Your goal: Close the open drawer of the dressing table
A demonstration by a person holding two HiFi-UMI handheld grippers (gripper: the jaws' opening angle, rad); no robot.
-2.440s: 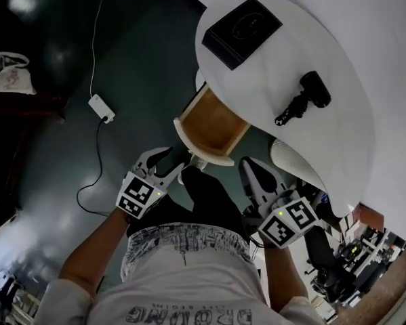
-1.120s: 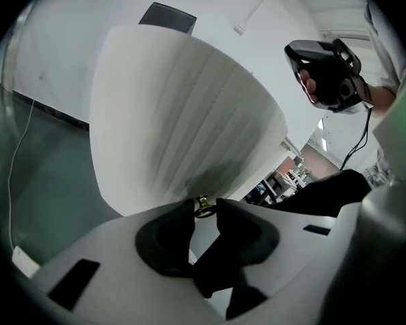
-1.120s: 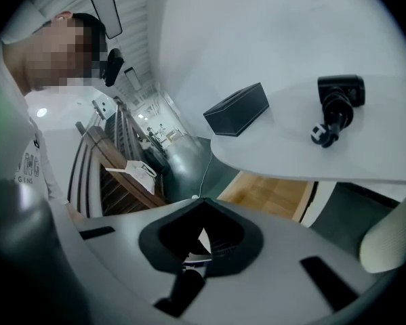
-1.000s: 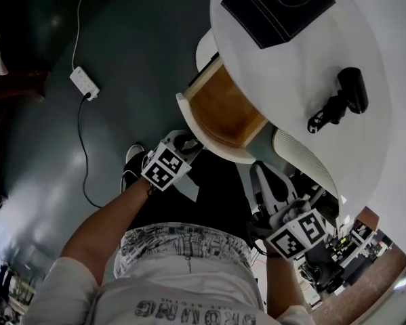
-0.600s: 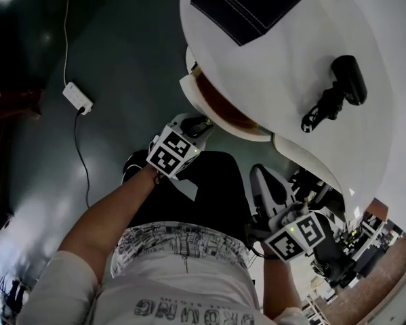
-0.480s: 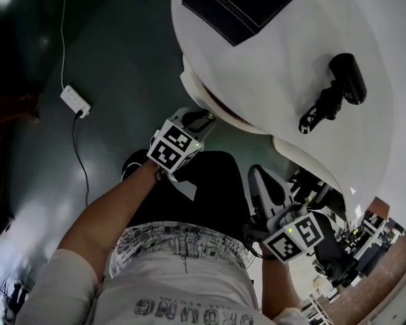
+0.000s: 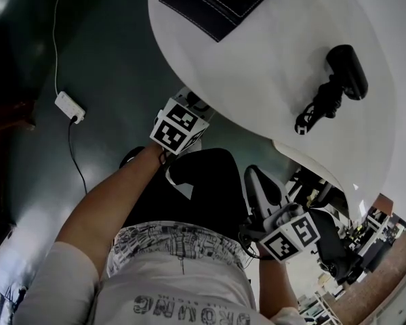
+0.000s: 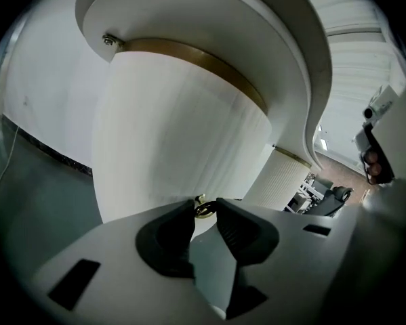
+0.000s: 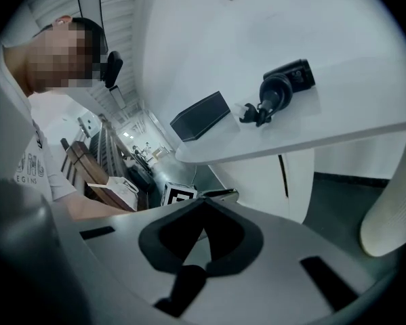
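The dressing table's white top (image 7: 270, 59) fills the upper right of the head view, and no drawer opening shows beneath it. In the left gripper view the drawer's curved white front (image 8: 182, 134) sits flush under a gold band (image 8: 209, 63). My left gripper (image 8: 204, 215) is shut on the small gold knob (image 8: 204, 208), which sits between its tips. From above, my left gripper (image 7: 191, 107) reaches under the table edge, tips hidden. My right gripper (image 7: 255, 181) hangs shut and empty over my lap, away from the table; its jaws meet in its own view too (image 9: 203, 205).
A black box (image 7: 216, 2) and a black handheld device (image 7: 331, 87) lie on the tabletop. A white power strip (image 7: 70, 107) with its cable lies on the dark floor at left. A white ribbed piece (image 9: 389, 215) stands beside the table's pedestal.
The drawer has slid in under the tabletop, so its wooden inside no longer shows. My left gripper travelled toward the table with the drawer. The right gripper sank slightly.
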